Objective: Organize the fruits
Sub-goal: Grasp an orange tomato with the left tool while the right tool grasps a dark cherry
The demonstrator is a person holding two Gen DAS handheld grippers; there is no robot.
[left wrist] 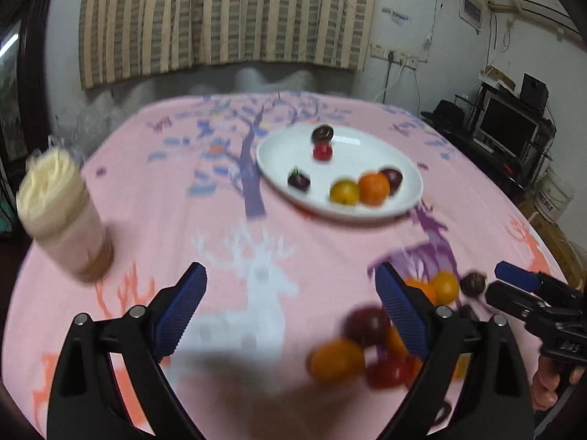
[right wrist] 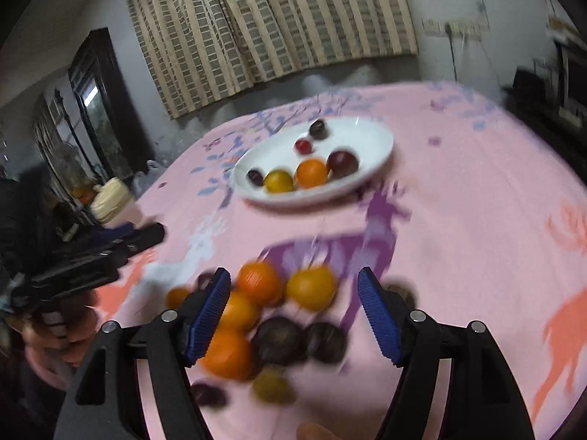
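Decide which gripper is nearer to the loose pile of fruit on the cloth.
Right. The right gripper hangs open directly over the fruit pile, its fingers straddling it. The left gripper, also open, is beside the pile, which lies mostly past its right finger.

Dim indoor light. Heavy motion blur on near fruit pile [right wrist: 271,322] and jar [left wrist: 62,212]. Glare on far white plate [left wrist: 367,143]. Fisheye bending, dark vignetted corners.

loose fruit [right wrist: 256,330] blurred, partly behind right tongs [right wrist: 293,315]
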